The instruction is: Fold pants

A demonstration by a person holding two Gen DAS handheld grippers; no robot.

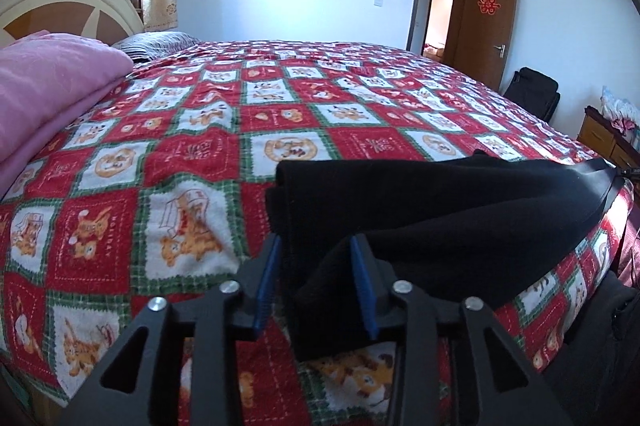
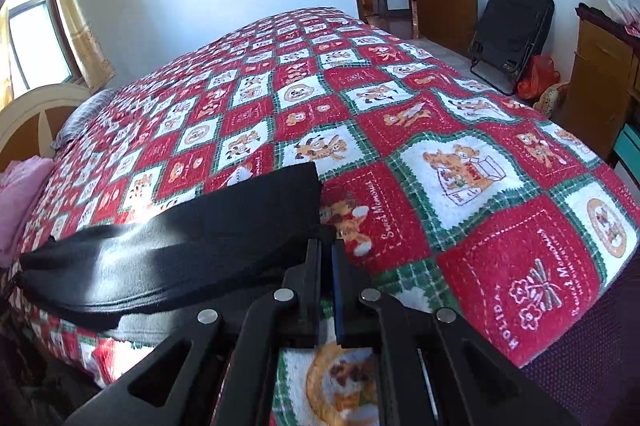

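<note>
A pink blanket (image 1: 48,86) lay folded at the far left of the bed (image 1: 192,154), near the headboard (image 1: 60,2). The left hand-held gripper (image 1: 316,282) stood with its jaws spread apart, a fold of the black pants (image 1: 440,202) lying loosely between its blue pads (image 1: 266,290). The pants stretched rightward along the near edge of the red patchwork quilt. At their other end, the right hand-held gripper (image 2: 329,266) had its jaws pressed nearly together at the corner of the pants (image 2: 200,242); whether cloth was pinched between them could not be told.
</note>
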